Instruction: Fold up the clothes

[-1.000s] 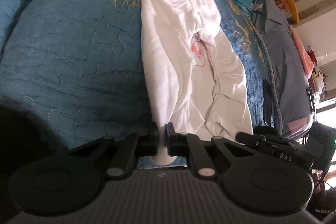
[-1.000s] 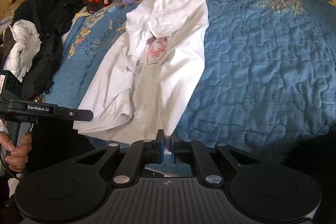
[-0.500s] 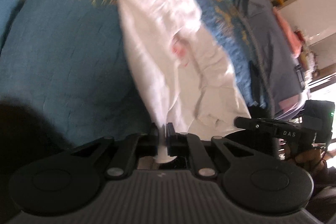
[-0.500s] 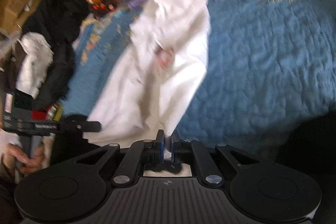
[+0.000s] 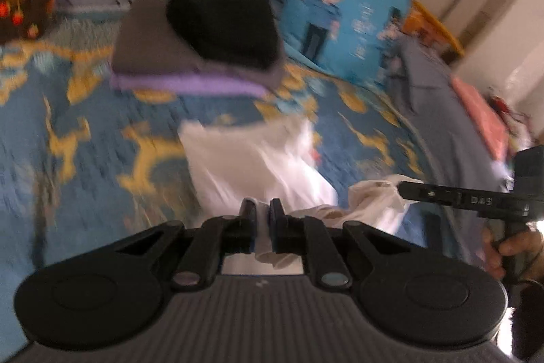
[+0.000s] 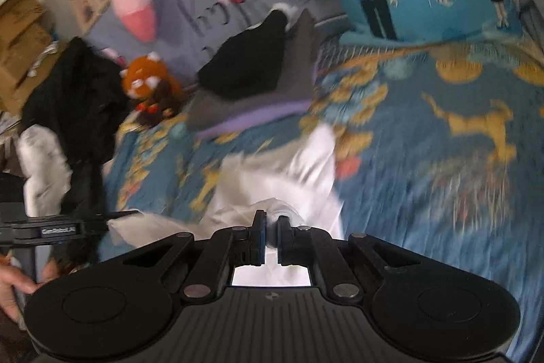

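Observation:
A white garment [image 5: 251,159] lies doubled over on the blue patterned quilt [image 5: 85,131], its near edge lifted off the bed. My left gripper [image 5: 261,210] is shut on a bunch of that white cloth. In the right wrist view the same white garment [image 6: 289,172] bunches up ahead, and my right gripper [image 6: 270,225] is shut on another part of its edge. The right gripper's body [image 5: 462,199] shows at the right of the left wrist view, with more white cloth hanging from it. The left gripper's body [image 6: 57,230] shows at the left of the right wrist view. Both views are blurred.
A stack of folded clothes, black on grey on purple [image 5: 204,46], sits just beyond the white garment. A blue cartoon pillow [image 5: 343,9] and a red-panda plush [image 6: 146,84] stand behind. A heap of dark and white clothes [image 6: 64,111] lies at the bed's left.
Both grippers have risen and swung toward the head of the bed, carrying the garment's near edge over the rest of it. The long spread shirt now looks short and doubled.

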Action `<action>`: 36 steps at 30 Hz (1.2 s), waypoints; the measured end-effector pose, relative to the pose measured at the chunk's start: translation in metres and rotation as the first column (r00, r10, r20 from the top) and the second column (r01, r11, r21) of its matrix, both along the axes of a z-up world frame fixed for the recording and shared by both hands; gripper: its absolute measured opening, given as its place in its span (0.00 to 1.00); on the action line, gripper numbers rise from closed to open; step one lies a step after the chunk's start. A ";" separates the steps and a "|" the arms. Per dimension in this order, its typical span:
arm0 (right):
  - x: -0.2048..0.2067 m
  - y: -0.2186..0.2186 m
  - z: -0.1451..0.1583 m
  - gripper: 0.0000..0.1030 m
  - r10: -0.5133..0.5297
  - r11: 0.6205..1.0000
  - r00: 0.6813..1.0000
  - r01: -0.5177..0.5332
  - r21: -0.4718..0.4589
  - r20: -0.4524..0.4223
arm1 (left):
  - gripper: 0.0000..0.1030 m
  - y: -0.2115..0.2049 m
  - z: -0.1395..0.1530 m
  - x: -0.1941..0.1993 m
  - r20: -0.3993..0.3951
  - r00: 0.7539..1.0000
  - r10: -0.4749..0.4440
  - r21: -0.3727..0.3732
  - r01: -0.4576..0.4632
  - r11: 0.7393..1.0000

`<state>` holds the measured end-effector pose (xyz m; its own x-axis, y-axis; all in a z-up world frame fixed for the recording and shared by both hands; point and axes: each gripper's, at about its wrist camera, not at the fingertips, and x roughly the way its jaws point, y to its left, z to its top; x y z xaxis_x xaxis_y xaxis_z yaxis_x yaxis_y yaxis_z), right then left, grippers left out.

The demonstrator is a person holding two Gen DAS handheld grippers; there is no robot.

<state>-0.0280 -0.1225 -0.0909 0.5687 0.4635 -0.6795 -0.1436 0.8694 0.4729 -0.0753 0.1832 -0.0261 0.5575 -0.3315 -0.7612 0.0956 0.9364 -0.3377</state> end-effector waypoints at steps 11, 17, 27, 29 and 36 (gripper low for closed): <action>0.104 0.011 -0.028 0.06 -0.009 0.998 0.999 0.006 -0.064 -0.045 | 0.09 0.009 -0.042 0.108 -0.025 0.994 0.102 0.063 -0.101 0.993; 0.134 0.015 -0.054 0.06 -0.045 0.997 0.994 0.039 -0.067 -0.100 | 0.09 0.010 -0.077 0.134 -0.064 0.988 0.143 0.102 -0.136 0.985; 0.143 0.020 -0.067 0.07 -0.062 0.993 0.994 0.053 -0.106 -0.092 | 0.11 0.001 -0.111 0.143 -0.094 0.981 0.171 0.163 -0.154 0.974; 0.142 0.024 -0.065 0.07 -0.059 0.991 0.995 0.049 -0.126 -0.076 | 0.11 -0.004 -0.108 0.143 -0.087 0.983 0.164 0.188 -0.145 0.971; 0.141 0.027 -0.060 0.11 -0.075 0.986 0.996 0.067 -0.152 -0.048 | 0.12 -0.014 -0.099 0.142 -0.075 0.986 0.146 0.237 -0.124 0.964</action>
